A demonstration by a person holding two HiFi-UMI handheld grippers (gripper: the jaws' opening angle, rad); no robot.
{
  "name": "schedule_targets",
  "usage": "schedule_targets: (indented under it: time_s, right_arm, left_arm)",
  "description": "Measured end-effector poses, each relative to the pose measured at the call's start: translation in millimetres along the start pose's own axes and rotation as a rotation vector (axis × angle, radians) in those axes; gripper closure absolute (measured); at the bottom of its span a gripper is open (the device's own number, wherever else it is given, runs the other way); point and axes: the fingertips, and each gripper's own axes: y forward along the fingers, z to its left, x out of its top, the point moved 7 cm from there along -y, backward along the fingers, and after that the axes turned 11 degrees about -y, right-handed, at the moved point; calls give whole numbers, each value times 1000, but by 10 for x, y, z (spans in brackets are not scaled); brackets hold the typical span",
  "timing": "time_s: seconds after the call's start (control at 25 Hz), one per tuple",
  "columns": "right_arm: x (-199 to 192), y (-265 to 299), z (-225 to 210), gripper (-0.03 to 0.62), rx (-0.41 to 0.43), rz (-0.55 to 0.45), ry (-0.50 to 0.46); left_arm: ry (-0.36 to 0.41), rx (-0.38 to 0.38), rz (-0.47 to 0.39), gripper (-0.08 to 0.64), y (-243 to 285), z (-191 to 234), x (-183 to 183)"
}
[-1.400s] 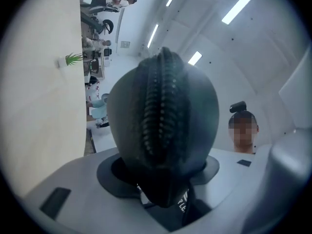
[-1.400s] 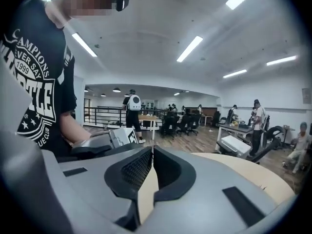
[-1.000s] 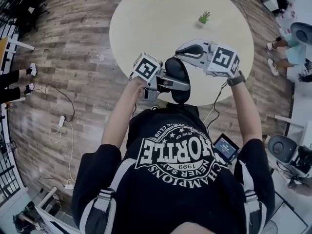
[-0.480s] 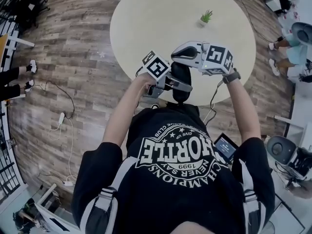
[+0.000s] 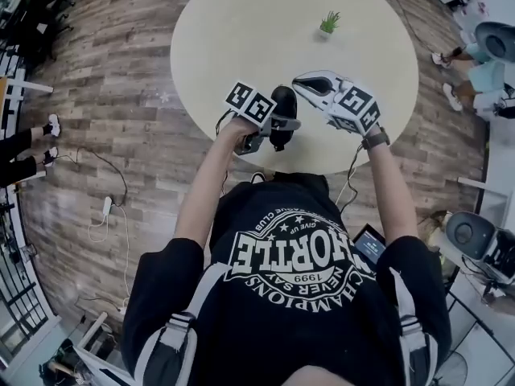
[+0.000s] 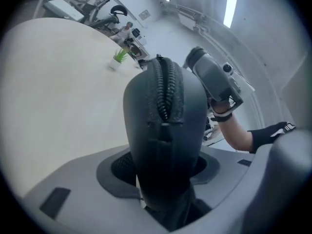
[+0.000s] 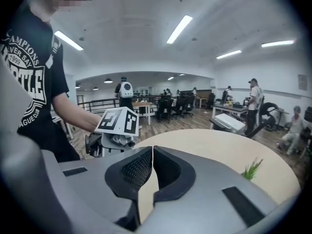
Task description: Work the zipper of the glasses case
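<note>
A round, pale table (image 5: 241, 22) with a small potted plant (image 5: 328, 24) stands on the wood floor of an open office. Above the table's near edge, my left gripper (image 5: 272, 129) pinches the dark glasses case (image 6: 165, 145) by its lower end, with the zipper (image 6: 165, 91) facing the left gripper's camera. My right gripper (image 7: 151, 155) hangs just beside the case with its jaws pressed together on nothing, and since the teeth I can see look meshed, I judge the zipper pull is not yet grasped and the run is still to do.
</note>
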Motion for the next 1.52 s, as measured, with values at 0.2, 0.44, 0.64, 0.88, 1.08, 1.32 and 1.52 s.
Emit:
schedule_targets:
  time_s: [0.2, 0.44, 0.64, 0.88, 1.08, 1.32, 1.52]
  right_arm:
    - [-301, -246, -147, 561, -139, -1, 113]
    - [-733, -399, -183, 560, -201, -5, 217]
    - [-950, -499, -265, 555, -240, -8, 276]
    - [-1114, -537, -265, 555, -278, -11, 326]
    - [-1222, -524, -270, 554, -286, 11, 345]
    - [-1288, -566, -290, 545, -404, 62, 399]
    - [-1242, -682, -280, 541, -504, 91, 421]
  left_arm:
    - [-111, 27, -93, 307, 117, 280, 184]
    - [-135, 122, -106, 302, 341, 523, 516]
    - [-71, 275, -66, 301, 501, 712, 719]
    - [2, 400, -32, 224, 431, 901, 742]
    - [21, 461, -76, 195, 314, 1026, 815]
    - [26, 465, -223, 170, 16, 1006, 725]
    - [118, 477, -375, 170, -321, 804, 647]
